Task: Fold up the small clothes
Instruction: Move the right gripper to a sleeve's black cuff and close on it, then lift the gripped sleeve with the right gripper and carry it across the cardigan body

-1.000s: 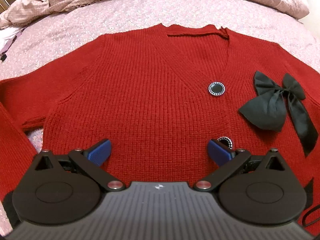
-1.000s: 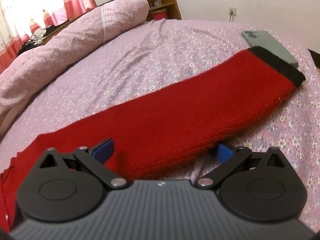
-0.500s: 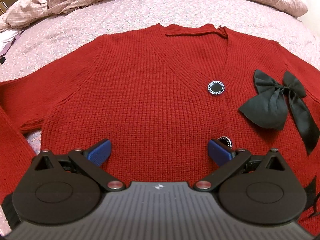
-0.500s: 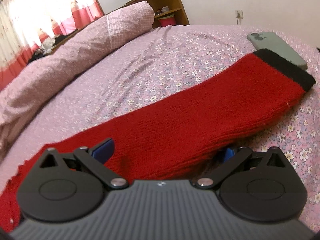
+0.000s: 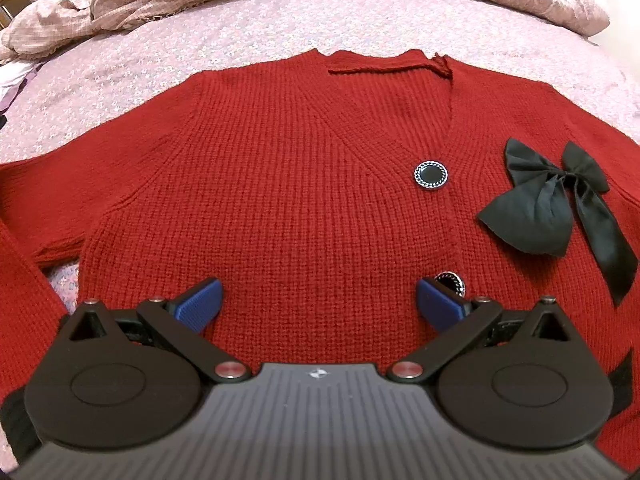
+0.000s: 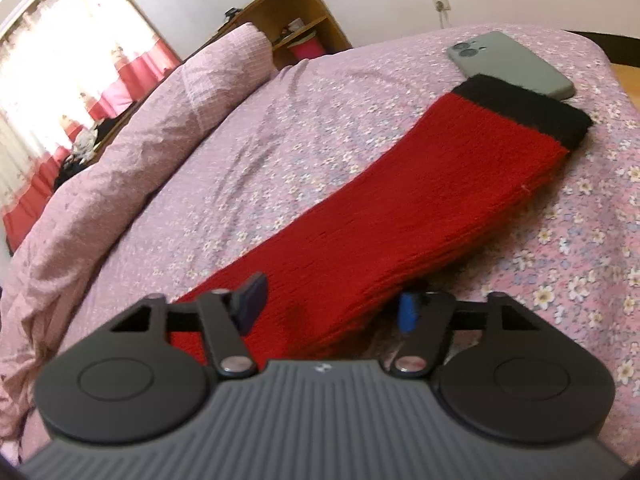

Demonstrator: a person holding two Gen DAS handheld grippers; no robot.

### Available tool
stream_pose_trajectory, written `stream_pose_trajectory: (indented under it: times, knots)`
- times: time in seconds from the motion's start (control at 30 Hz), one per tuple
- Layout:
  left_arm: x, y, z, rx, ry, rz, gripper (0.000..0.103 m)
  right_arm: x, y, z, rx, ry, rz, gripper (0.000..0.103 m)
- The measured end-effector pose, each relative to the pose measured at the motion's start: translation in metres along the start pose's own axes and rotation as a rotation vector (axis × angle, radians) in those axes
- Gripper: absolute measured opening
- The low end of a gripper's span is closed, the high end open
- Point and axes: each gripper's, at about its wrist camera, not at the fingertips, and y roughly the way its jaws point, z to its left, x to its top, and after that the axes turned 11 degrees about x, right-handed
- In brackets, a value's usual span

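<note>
A red knit cardigan (image 5: pixel 280 200) lies flat, front up, on the bed, with black buttons (image 5: pixel 430 175) and a black bow (image 5: pixel 552 200). My left gripper (image 5: pixel 320 308) hovers open over its lower front, nothing between the blue pads. In the right wrist view, the cardigan's right sleeve (image 6: pixel 420 208) stretches away to a black cuff (image 6: pixel 528 108). My right gripper (image 6: pixel 330 308) straddles the near part of this sleeve and its jaws are closing. One pad sits over the knit, the other at the sleeve's lower edge, with a gap still showing.
A grey-green phone (image 6: pixel 508 64) lies on the floral sheet (image 6: pixel 280 140) just beyond the cuff. A rumpled pink duvet (image 6: pixel 120 152) runs along the far side of the bed. A wooden shelf (image 6: pixel 296 28) and a curtained window stand behind.
The right gripper's jaws have narrowed around the sleeve, and the gripper has rolled and shifted a little along it. The left gripper has stayed put.
</note>
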Motion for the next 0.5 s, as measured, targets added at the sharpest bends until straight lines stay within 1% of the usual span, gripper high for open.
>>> stream_pose_trajectory:
  times: [0.03, 0.1, 0.13, 0.2, 0.3, 0.4, 0.5]
  knots:
    - [0.0, 0.0, 0.0, -0.001, 0.0, -0.002, 0.103, 0.002, -0.001, -0.002, -0.004, 0.016, -0.003, 0.051]
    - [0.0, -0.001, 0.001, -0.005, 0.001, -0.005, 0.103, 0.006, -0.003, -0.005, -0.009, 0.032, -0.01, 0.039]
    - [0.0, -0.001, 0.001, -0.006, 0.004, -0.005, 0.103, 0.007, -0.004, -0.005, -0.01, 0.029, -0.013, 0.037]
    - [0.0, -0.002, 0.002, -0.009, 0.008, -0.002, 0.103, 0.01, -0.006, -0.001, -0.01, 0.003, -0.016, 0.024]
    - [0.003, -0.004, 0.003, -0.01, 0.015, 0.012, 0.103, 0.015, -0.012, 0.012, 0.032, -0.048, -0.035, 0.018]
    - [0.004, -0.007, 0.005, -0.005, 0.021, 0.02, 0.103, 0.017, -0.018, 0.03, 0.091, -0.112, -0.053, 0.016]
    - [0.004, -0.013, 0.008, 0.009, 0.03, 0.008, 0.103, 0.017, -0.023, 0.05, 0.153, -0.158, -0.056, 0.016]
